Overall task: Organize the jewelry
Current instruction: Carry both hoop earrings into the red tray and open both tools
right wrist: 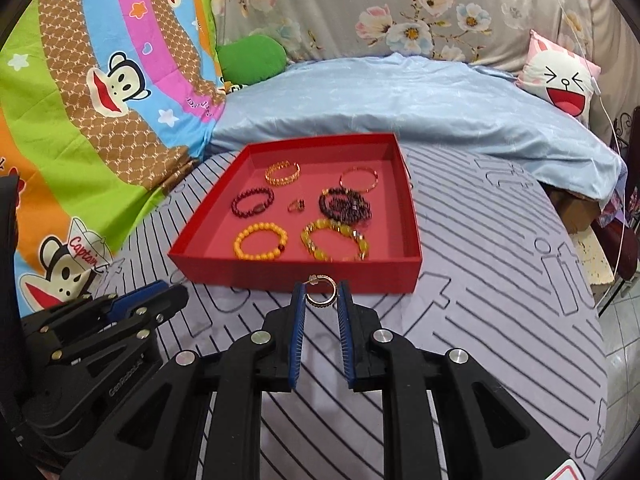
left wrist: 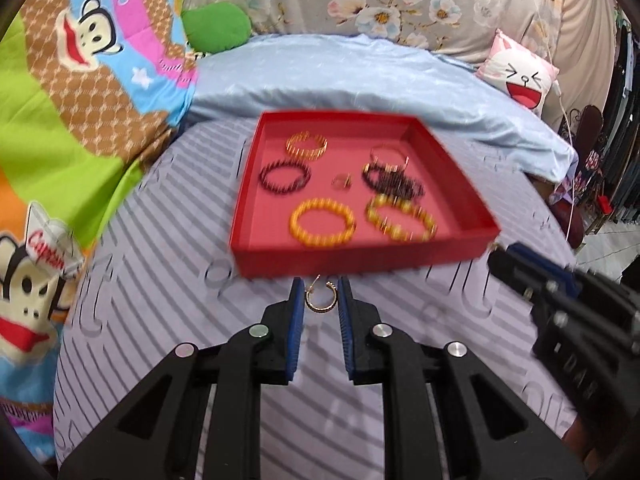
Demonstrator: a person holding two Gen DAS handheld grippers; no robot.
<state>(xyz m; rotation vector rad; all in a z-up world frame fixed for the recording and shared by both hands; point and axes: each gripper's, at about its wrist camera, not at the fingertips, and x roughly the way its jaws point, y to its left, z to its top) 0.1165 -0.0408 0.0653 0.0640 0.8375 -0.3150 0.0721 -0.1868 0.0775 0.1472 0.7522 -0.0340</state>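
The left wrist view is smeared by motion blur; the red tray [left wrist: 362,258] and its contents are only roughly resolved there. In the right wrist view the same tray [right wrist: 296,274] is sharp.

A gold hoop earring [left wrist: 321,300] is seen between the fingertips of the left tongs [left wrist: 320,294], touching both blue pads, so it is clamped; it sits just in front of the tray's near wall. A second hoop earring [right wrist: 321,293] is likewise clamped in the right tongs [right wrist: 321,294], over the striped bedsheet [right wrist: 480,280].

Inside the tray are recorded: a gold link bracelet [right wrist: 283,173], a thin bangle [right wrist: 359,179], a dark red bead bracelet [right wrist: 253,204], a small ring [right wrist: 296,205], a dark bead coil [right wrist: 345,205], an orange bead bracelet [right wrist: 261,241] and a yellow bead bracelet [right wrist: 335,239].

Legible writing: "Captain" and "Paul Frank" on the cartoon monkey blanket [right wrist: 100,80]. Lettering on the left tongs' body, as seen from the right view, is only partly readable.

The right tongs are cut off and blurred at the left view's right edge, so their state cannot be told there. A smiling rabbit cushion [right wrist: 560,76] lies at the far right.
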